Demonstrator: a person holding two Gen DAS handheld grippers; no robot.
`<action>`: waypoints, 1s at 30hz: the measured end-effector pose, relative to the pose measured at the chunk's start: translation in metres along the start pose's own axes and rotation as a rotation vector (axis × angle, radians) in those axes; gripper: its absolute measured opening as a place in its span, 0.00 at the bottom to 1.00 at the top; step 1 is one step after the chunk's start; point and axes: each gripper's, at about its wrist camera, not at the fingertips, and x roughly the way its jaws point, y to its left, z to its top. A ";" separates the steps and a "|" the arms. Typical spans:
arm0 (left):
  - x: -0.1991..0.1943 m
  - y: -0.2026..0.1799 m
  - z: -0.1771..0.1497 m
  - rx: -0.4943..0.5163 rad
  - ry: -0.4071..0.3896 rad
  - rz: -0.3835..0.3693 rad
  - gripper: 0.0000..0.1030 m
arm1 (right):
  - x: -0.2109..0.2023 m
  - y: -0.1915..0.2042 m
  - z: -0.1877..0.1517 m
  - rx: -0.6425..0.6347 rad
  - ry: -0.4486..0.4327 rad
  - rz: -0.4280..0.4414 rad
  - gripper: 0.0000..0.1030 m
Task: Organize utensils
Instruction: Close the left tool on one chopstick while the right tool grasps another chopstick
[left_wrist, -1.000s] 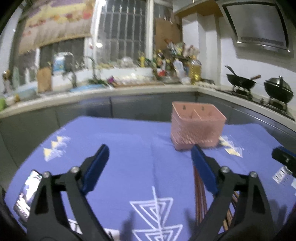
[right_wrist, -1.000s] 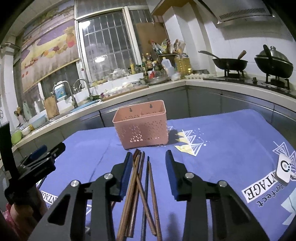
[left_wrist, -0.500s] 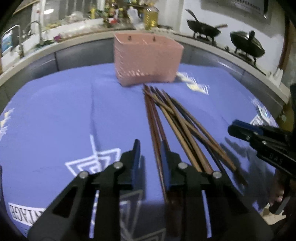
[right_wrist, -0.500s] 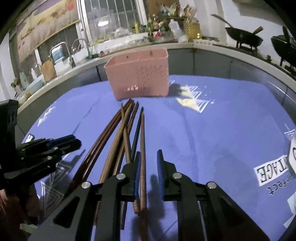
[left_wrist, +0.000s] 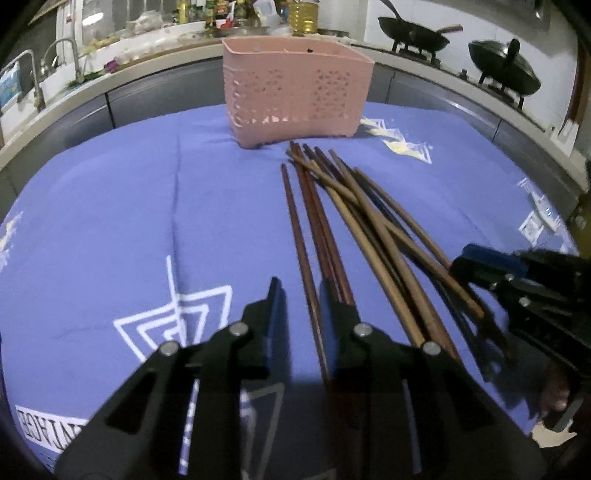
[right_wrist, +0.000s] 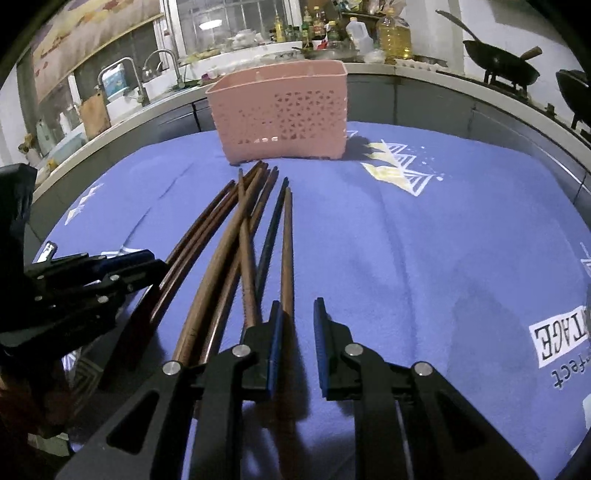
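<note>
Chopsticks lie fanned on the cloth, basket at twelve o'clock; left gripper narrowly parted astride one, right gripper likewise, neither closed; crossed sticks risk dragging

Brown chopsticks fanned flat on cloth, tips near upright pink basket.

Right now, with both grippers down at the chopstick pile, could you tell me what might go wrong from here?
1. The chopsticks lie crossed and overlapping, so lifting the one between the left gripper fingers could drag its neighbours along.
2. The right gripper straddles one stick with a dark one right beside it; closing may pinch both or flick one away.
3. Both grippers work the same ends, so they could collide.
</note>
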 end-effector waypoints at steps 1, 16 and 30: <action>0.002 -0.003 0.001 0.019 -0.002 0.020 0.19 | 0.000 0.001 0.000 -0.005 -0.002 -0.007 0.17; 0.019 0.019 0.028 0.023 0.033 0.035 0.08 | 0.018 -0.028 0.045 0.035 0.073 0.098 0.17; 0.063 0.027 0.081 0.088 0.020 0.039 0.15 | 0.074 -0.012 0.094 -0.086 0.172 0.092 0.06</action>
